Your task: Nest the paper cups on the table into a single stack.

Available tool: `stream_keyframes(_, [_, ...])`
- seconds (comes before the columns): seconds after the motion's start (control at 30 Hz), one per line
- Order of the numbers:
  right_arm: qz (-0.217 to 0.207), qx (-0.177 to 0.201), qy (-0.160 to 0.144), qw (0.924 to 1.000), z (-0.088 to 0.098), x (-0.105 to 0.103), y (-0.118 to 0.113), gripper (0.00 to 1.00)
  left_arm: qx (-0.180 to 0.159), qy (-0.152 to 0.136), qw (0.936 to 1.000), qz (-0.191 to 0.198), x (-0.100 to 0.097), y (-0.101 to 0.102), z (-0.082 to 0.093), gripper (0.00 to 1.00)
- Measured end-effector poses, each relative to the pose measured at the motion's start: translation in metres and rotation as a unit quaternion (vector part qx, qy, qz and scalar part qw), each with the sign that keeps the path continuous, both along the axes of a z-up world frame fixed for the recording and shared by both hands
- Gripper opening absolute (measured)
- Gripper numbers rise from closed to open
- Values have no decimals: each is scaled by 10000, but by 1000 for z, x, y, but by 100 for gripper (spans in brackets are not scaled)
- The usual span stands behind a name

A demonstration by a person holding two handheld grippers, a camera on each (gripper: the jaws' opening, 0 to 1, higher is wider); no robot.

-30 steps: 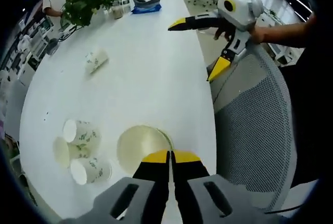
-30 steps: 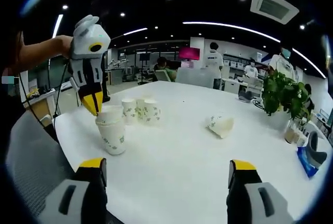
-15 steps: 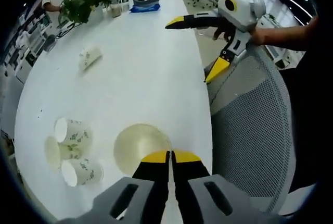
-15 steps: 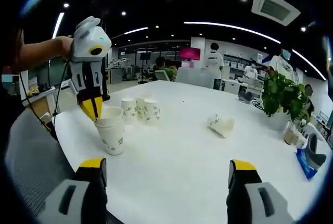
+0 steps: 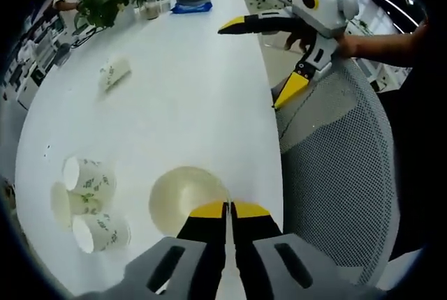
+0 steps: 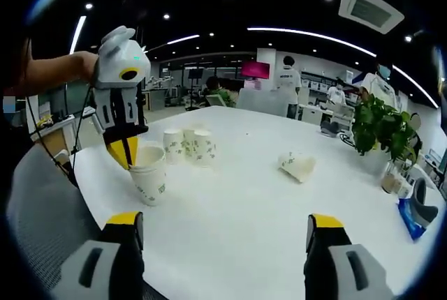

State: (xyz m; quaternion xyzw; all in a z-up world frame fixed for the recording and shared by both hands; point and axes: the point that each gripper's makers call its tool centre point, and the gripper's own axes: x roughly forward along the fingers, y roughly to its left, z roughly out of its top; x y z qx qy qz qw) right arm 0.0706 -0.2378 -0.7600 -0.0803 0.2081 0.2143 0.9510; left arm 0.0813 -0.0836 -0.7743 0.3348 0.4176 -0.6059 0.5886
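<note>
step in hand: stack-building, judged from layout; left gripper [image 6: 123, 152] pinching the near rim of the stack [image 6: 148, 175] by the table's near edge, yellow tips pressed together with cup wall between them; stack reads as at least two cups nested, one rim just above another.
left gripper, own view: tips [image 5: 225, 211] closed tight at the rim of the stack [image 5: 185, 198], open mouth facing up.
right gripper: jaws [image 6: 223, 234] spread wide, holding nothing, hovering near the table edge; seen across in the left gripper view [image 5: 279, 56], off the table's side beside the mesh chair [image 5: 335, 174].
landmark: stack.
three upright cups [image 6: 186, 146]: cluster just behind the stack, touching or nearly so; loose, not yet nested.
tipped cup [image 6: 297, 166]: on its side, well apart from the stack, toward the plant [image 6: 380, 129]; mouth direction hard to tell.
contents: stack interior looks bare, pale, nothing inside; the three upright cups [image 5: 84, 199] also appear empty from above.
next move, judged: free gripper to fetch one of the cluster cups, lift, drop into the stack's mouth; tipped cup needs righting before nesting.
table [image 6: 244, 209]: white, otherwise bare around the stack.
</note>
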Motion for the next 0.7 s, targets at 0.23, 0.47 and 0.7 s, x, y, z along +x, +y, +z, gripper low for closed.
stream_keyframes(0.23, [10, -15, 13, 10000, 0, -1, 1, 98, -8, 54, 10000, -21, -1, -1, -4, 1])
stream_keyframes(0.47, [49, -16, 22, 10000, -1, -1, 1, 98, -156, -15, 9999, -43, -2, -4, 0, 9])
stream_keyframes(0.7, [14, 105, 11, 9999, 0, -1, 1, 98, -645, -90, 9978, 158, -3, -4, 21, 22])
